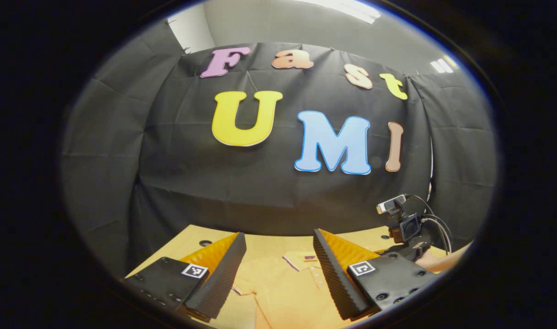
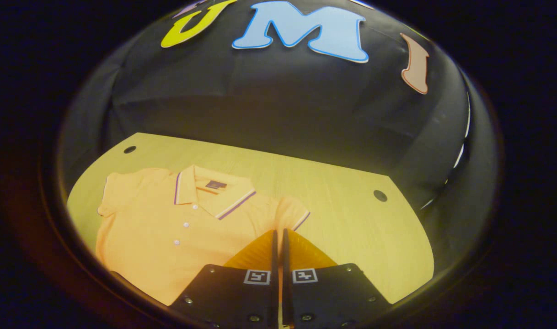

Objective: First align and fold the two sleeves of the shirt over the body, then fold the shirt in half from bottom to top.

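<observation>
An orange polo shirt [image 2: 168,224] lies flat and face up on the light wooden table [image 2: 351,219], collar toward the booth wall, both short sleeves spread out to the sides. In the right gripper view, the right gripper [image 2: 279,235] hangs above the shirt's near edge, beside the sleeve with the striped cuff, its jaws pressed together with nothing between them. In the left gripper view, the left gripper [image 1: 278,242] is held higher over the shirt, jaws spread wide, the collar showing between its fingers. Beyond the shirt's far side, the other gripper's camera rig [image 1: 404,224] shows with what seems to be a hand [image 1: 443,261] behind it, blurred at the rim.
</observation>
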A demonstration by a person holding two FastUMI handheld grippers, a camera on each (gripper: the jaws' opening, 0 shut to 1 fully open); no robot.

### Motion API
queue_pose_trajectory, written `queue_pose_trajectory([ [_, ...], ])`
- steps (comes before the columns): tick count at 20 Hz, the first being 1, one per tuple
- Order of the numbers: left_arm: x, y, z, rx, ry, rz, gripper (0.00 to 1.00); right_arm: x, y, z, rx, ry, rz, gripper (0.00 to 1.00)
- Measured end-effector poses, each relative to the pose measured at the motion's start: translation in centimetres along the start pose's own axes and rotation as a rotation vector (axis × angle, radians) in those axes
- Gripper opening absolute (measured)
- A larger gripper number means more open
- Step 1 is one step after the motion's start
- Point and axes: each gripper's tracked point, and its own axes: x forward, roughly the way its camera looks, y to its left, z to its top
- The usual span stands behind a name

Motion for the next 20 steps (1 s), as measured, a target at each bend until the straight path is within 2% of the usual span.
queue_pose_trajectory([
  [4,0.6,0.7,-1.3,-0.032,0.035,-0.001,0.96,0.3,2.6,-0.9,-0.043,0.041,0.031,0.03],
  [7,1.0,1.8,-1.8,-0.032,0.047,0.026,0.96,0.8,4.2,-1.4,-0.055,0.059,0.065,0.03],
  [13,2.1,3.6,-2.3,-0.03,0.042,0.099,0.96,1.5,5.4,-2.0,-0.03,0.089,0.124,0.08],
  [16,2.6,4.2,-2.9,-0.021,0.053,0.131,0.96,0.8,5.0,-2.2,-0.046,0.087,0.121,0.11],
  [17,2.8,4.5,-3.1,-0.021,0.052,0.132,0.96,0.3,5.0,-1.9,-0.042,0.075,0.128,0.16],
  [20,3.0,4.9,-4.4,-0.035,0.098,0.142,0.96,-1.0,5.4,-1.6,-0.021,0.048,0.135,0.39],
])
